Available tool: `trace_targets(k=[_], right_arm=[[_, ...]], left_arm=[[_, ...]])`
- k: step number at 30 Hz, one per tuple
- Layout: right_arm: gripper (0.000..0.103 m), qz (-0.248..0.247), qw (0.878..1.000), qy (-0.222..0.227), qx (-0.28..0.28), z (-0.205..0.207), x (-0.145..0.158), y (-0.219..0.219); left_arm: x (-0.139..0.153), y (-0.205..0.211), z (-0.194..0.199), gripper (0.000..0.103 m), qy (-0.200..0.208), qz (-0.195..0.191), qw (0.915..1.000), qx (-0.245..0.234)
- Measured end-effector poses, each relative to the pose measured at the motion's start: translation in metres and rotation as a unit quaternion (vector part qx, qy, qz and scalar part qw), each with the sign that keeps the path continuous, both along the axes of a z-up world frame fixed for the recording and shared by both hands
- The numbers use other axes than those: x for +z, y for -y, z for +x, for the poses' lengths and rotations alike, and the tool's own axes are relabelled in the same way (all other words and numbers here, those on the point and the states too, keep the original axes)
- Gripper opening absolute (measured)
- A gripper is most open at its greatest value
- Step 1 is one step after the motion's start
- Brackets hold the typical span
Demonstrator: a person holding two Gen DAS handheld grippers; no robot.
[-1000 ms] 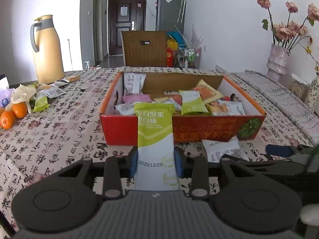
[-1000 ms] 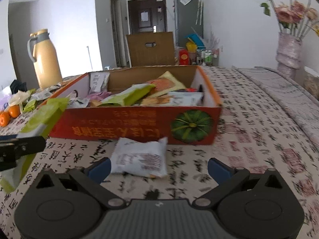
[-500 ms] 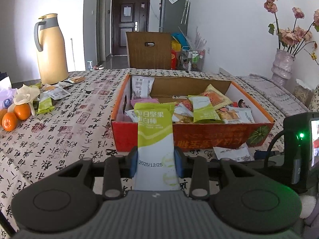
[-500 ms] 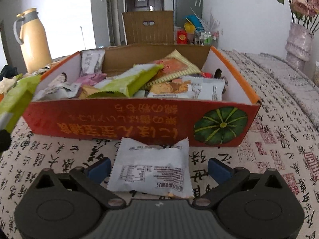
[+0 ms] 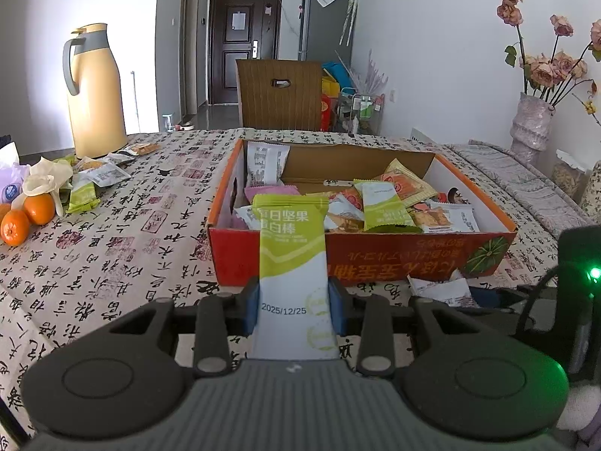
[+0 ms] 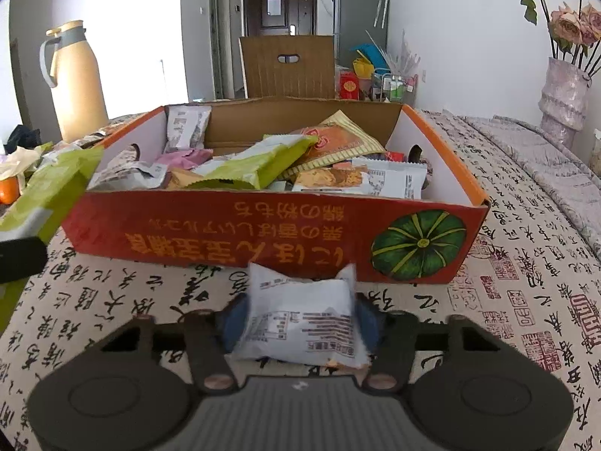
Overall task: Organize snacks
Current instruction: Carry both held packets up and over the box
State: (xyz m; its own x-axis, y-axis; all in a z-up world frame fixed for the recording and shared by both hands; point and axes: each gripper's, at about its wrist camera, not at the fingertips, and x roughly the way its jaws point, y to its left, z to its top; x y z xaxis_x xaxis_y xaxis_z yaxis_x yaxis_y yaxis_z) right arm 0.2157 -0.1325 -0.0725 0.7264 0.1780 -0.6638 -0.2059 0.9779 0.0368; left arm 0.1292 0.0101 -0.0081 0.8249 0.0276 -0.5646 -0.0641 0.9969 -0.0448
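Note:
My left gripper (image 5: 293, 310) is shut on a green and white nut bar packet (image 5: 291, 263) and holds it upright in front of the red cardboard box (image 5: 375, 259). The box holds several snack packets. My right gripper (image 6: 298, 323) is shut on a white snack packet (image 6: 300, 319) just in front of the red box (image 6: 225, 236), low over the tablecloth. The green packet (image 6: 49, 191) shows at the left edge of the right wrist view.
A yellow thermos jug (image 5: 97, 94), oranges (image 5: 26, 218) and loose snack packets (image 5: 94, 180) sit at the table's left. A vase of roses (image 5: 533, 124) stands at the right. A wooden chair back (image 5: 280, 94) is behind the table.
My right gripper moved in around the white packet and closed on it. My left gripper rose a little with the green packet still held.

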Motion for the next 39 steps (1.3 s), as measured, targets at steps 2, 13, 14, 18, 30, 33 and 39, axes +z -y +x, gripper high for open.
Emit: trace_targets(k=[2,13,14,18,30,33,39], right_arm=[[0.050,-0.003,1.000,0.006,0.006,-0.004,0.001,-0.001],[0.049,0.006,0.998,0.049,0.032,-0.034,0.022,0.001],[0.049,0.007,0.998,0.056,0.034,-0.036,0.026,0.001],[0.049,0.012,0.996,0.083,0.038,-0.039,0.043,0.004],[0.049,0.020,0.990,0.139,0.028,-0.013,0.083,0.013],[0.049,0.021,0.989,0.145,0.025,0.000,0.087,0.016],[0.049,0.029,0.988,0.149,0.015,0.031,0.089,0.020]], left_arm=[[0.001,0.001,-0.001,0.037,0.002,0.000,1.0000,0.000],[0.015,0.004,0.001,0.037,0.022,0.005,0.9998,-0.001],[0.018,0.005,0.002,0.037,0.024,0.006,0.9997,-0.002],[0.027,0.008,0.007,0.037,0.036,0.009,0.9993,-0.003],[0.055,0.022,0.039,0.037,0.070,0.024,0.9973,-0.004],[0.058,0.025,0.051,0.037,0.072,0.028,0.9970,-0.004],[0.059,0.030,0.082,0.037,0.072,0.028,0.9970,-0.001]])
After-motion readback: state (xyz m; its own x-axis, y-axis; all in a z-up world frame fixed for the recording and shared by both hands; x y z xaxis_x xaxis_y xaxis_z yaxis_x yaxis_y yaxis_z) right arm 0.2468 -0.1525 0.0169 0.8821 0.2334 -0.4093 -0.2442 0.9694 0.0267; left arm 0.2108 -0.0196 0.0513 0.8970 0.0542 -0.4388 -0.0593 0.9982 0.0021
